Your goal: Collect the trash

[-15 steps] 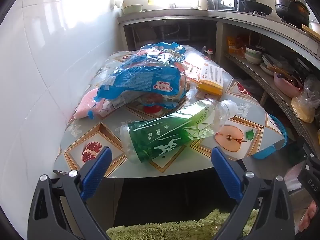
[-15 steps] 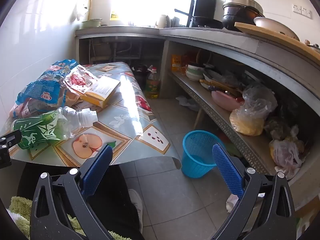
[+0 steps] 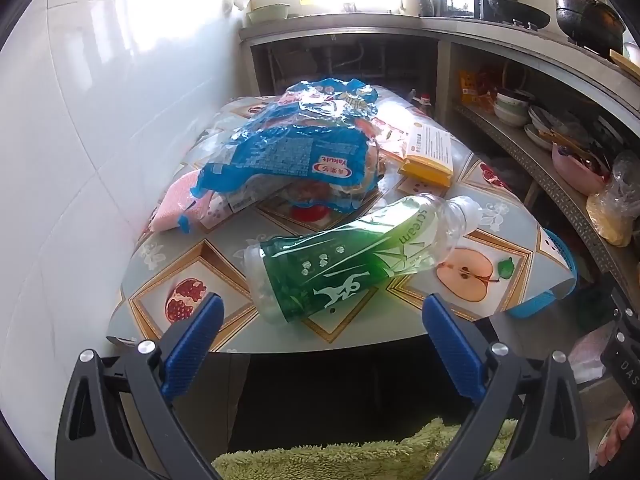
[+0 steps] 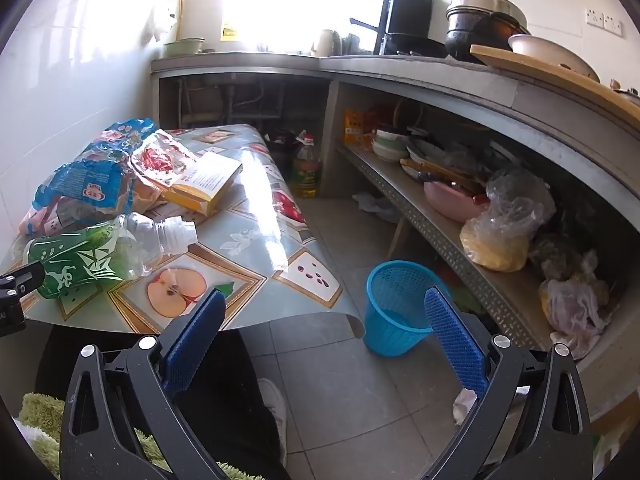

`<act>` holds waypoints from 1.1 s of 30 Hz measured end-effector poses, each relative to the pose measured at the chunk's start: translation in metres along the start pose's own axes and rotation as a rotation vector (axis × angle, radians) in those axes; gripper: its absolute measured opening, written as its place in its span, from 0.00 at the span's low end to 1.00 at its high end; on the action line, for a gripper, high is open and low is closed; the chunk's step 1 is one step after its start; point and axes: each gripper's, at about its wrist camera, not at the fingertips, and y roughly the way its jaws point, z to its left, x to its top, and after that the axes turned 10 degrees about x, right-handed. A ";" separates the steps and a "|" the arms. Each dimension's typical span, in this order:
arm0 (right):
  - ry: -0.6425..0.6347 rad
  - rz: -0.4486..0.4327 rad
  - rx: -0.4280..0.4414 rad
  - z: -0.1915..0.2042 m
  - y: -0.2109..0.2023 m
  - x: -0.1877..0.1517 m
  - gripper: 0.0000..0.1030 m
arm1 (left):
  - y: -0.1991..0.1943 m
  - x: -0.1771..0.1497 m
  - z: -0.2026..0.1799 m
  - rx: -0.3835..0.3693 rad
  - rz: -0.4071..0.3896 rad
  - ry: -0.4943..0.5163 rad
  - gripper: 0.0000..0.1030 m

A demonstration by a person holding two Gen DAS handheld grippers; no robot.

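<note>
An empty plastic bottle (image 3: 352, 260) with a green label lies on its side near the front edge of the small table (image 3: 224, 332). My left gripper (image 3: 322, 310) hangs open just in front of the bottle, with nothing between its blue pads. Behind the bottle are a crumpled blue wrapper (image 3: 288, 152), a pink packet (image 3: 176, 204) and a yellow box (image 3: 428, 152). In the right wrist view the bottle (image 4: 100, 252), wrapper (image 4: 84, 184) and box (image 4: 204, 182) lie at the left. My right gripper (image 4: 324, 306) is open above the floor, near the blue mesh bin (image 4: 396, 304).
A white tiled wall (image 3: 60, 160) runs along the table's left side. A concrete counter with a lower shelf (image 4: 460, 236) full of bowls and plastic bags curves along the right. An oil bottle (image 4: 306, 168) stands on the floor. A green fluffy fabric (image 3: 360, 456) lies below the grippers.
The left wrist view has crept slightly closer to the bottle. The right gripper has shifted a little, so the bin sits nearer its right pad. Nothing was grasped.
</note>
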 end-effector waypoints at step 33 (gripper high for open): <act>0.005 0.007 0.002 0.000 0.002 -0.004 0.93 | 0.012 -0.001 -0.002 0.016 0.038 -0.011 0.95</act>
